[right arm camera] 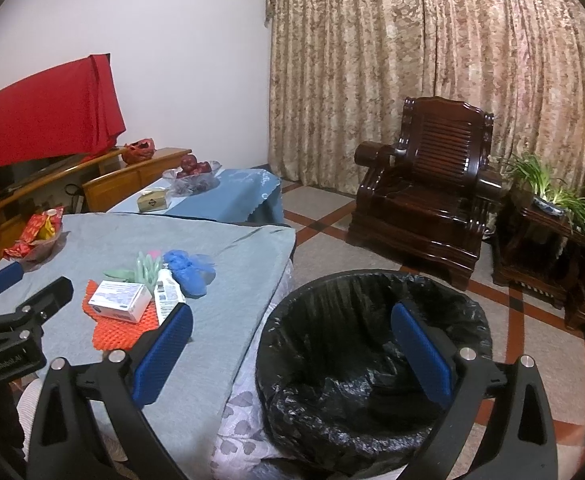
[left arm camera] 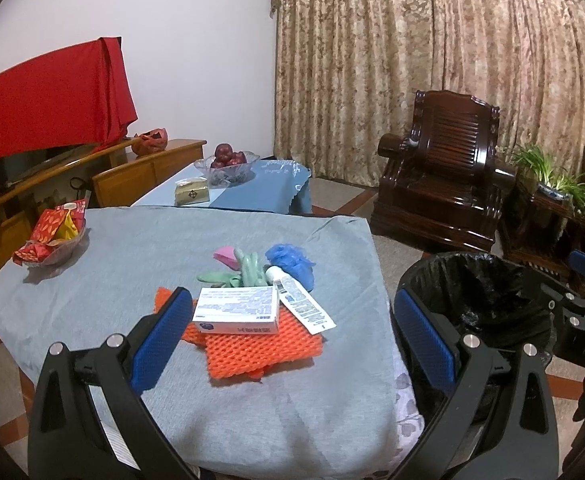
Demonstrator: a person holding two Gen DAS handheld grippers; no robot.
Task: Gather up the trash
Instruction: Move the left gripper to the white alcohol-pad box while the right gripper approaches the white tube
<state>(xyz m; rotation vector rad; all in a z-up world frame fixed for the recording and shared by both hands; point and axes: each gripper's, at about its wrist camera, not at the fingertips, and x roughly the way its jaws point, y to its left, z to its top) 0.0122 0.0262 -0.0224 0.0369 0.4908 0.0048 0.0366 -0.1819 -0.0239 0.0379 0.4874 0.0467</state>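
Left gripper (left arm camera: 288, 336): hung spread wide, empty, before the pile.
Right gripper (right arm camera: 292, 344): gaped empty over the bin (right arm camera: 372, 364).
Box (left arm camera: 236, 309): lay atop orange mesh (left arm camera: 252, 352) on the table (left arm camera: 132, 264); probably light, crushable; best pinched across its short sides.

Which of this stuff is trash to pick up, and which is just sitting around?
Likely for the job:
white box
white tube
orange foam net
green gloves
blue shoe covers
pink piece
bin with black bag
left tool and right tool, both open

Just lying about:
snack bowl
apple bowl
tissue box
armchair
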